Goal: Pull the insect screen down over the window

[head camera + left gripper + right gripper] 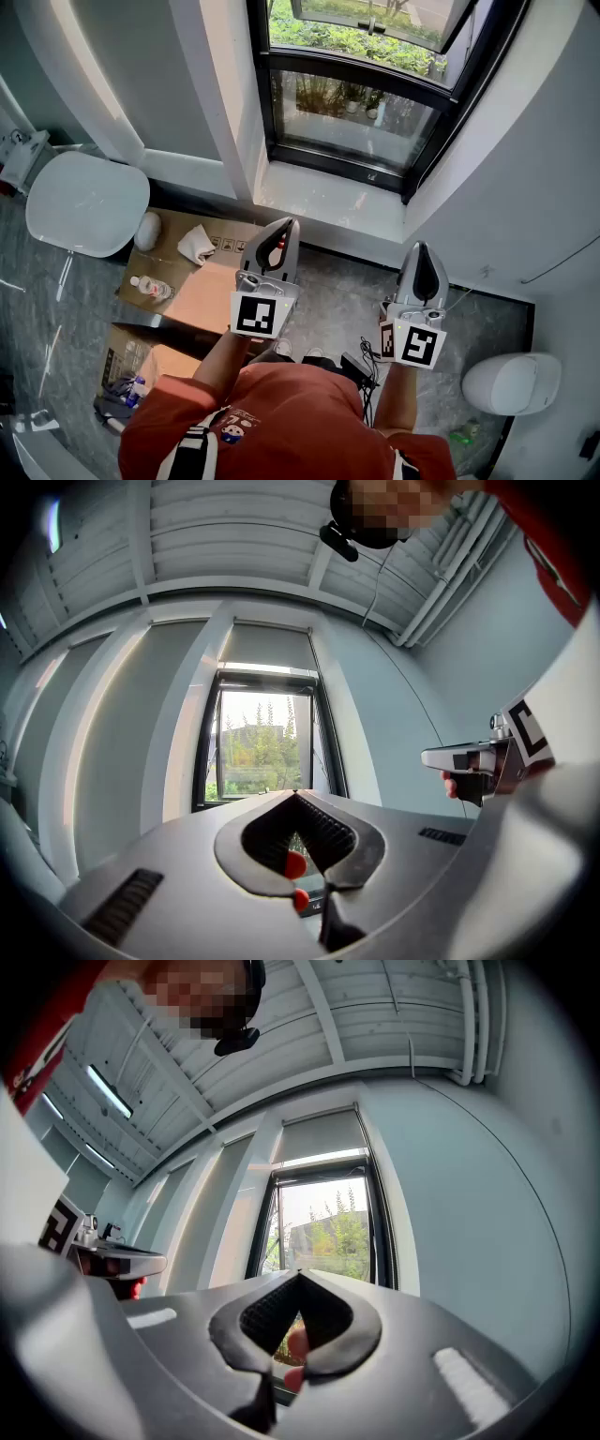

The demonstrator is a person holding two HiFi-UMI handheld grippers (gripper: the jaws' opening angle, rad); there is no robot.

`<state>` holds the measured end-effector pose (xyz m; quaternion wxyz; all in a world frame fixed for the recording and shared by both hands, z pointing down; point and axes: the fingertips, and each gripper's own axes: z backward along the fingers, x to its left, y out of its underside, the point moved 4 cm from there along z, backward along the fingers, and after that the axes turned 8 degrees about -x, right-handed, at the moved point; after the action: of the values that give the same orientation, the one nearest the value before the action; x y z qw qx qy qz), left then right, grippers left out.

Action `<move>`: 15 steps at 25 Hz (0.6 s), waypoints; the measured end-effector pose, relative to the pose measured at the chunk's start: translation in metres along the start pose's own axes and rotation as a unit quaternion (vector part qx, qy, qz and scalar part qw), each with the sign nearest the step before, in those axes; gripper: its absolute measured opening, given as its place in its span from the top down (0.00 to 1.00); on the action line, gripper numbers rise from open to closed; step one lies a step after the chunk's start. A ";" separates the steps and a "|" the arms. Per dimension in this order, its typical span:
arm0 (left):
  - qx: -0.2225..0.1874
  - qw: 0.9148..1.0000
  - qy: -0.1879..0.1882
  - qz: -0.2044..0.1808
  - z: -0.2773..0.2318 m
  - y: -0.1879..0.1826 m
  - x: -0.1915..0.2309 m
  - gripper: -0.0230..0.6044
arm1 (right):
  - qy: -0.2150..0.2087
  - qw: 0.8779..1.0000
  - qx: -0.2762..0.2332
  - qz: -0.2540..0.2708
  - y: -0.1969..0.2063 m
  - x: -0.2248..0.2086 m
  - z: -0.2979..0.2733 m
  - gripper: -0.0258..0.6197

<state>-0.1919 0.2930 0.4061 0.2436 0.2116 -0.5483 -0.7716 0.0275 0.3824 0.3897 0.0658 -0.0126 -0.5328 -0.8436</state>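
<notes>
The black-framed window (361,103) stands ahead above a pale sill (328,202), with greenery outside. In both gripper views it shows as a tall opening (258,747) (323,1227) with a grey panel (269,647) (323,1136) above the glass; whether that is the insect screen I cannot tell. My left gripper (286,230) (296,795) is shut and empty, held in the air short of the sill. My right gripper (420,248) (300,1274) is also shut and empty, level with it on the right. Each appears in the other's view: right gripper (441,758), left gripper (155,1262).
Flattened cardboard boxes (202,281) lie on the floor at the left, with a water bottle (150,288) and crumpled tissue (195,244). A white rounded lid (86,202) sits far left and a white fixture (511,382) at the right. Cables (361,366) lie by the person's feet.
</notes>
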 end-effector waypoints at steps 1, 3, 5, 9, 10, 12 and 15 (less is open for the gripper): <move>0.001 1.000 -0.004 -0.003 0.000 -0.001 -0.001 0.95 | 0.000 1.000 0.001 0.001 0.000 -0.002 0.001 0.95; 0.003 1.000 -0.009 -0.005 -0.001 -0.002 -0.004 0.95 | 0.000 1.000 0.002 0.003 0.001 -0.006 0.002 0.95; 0.003 1.000 -0.009 -0.002 0.000 -0.001 -0.009 0.96 | 0.000 1.000 0.002 0.004 0.000 -0.010 0.004 0.95; 0.004 1.000 -0.008 -0.010 -0.001 0.000 -0.022 0.96 | 0.001 1.000 0.001 0.004 0.001 -0.020 0.008 0.95; 0.005 1.000 -0.008 -0.011 -0.002 0.000 -0.026 0.96 | 0.002 1.000 0.001 0.002 0.002 -0.023 0.009 0.95; 0.007 1.000 -0.008 -0.012 -0.005 0.000 -0.034 0.96 | 0.003 1.000 0.001 -0.003 0.004 -0.031 0.011 0.95; 0.010 1.000 -0.009 -0.008 -0.009 0.002 -0.047 0.96 | 0.006 1.000 -0.003 -0.016 0.006 -0.044 0.016 0.95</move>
<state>-0.1492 0.3144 0.4081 0.2302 0.2119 -0.5562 -0.7699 0.0710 0.3983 0.3977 0.0554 0.0006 -0.5298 -0.8463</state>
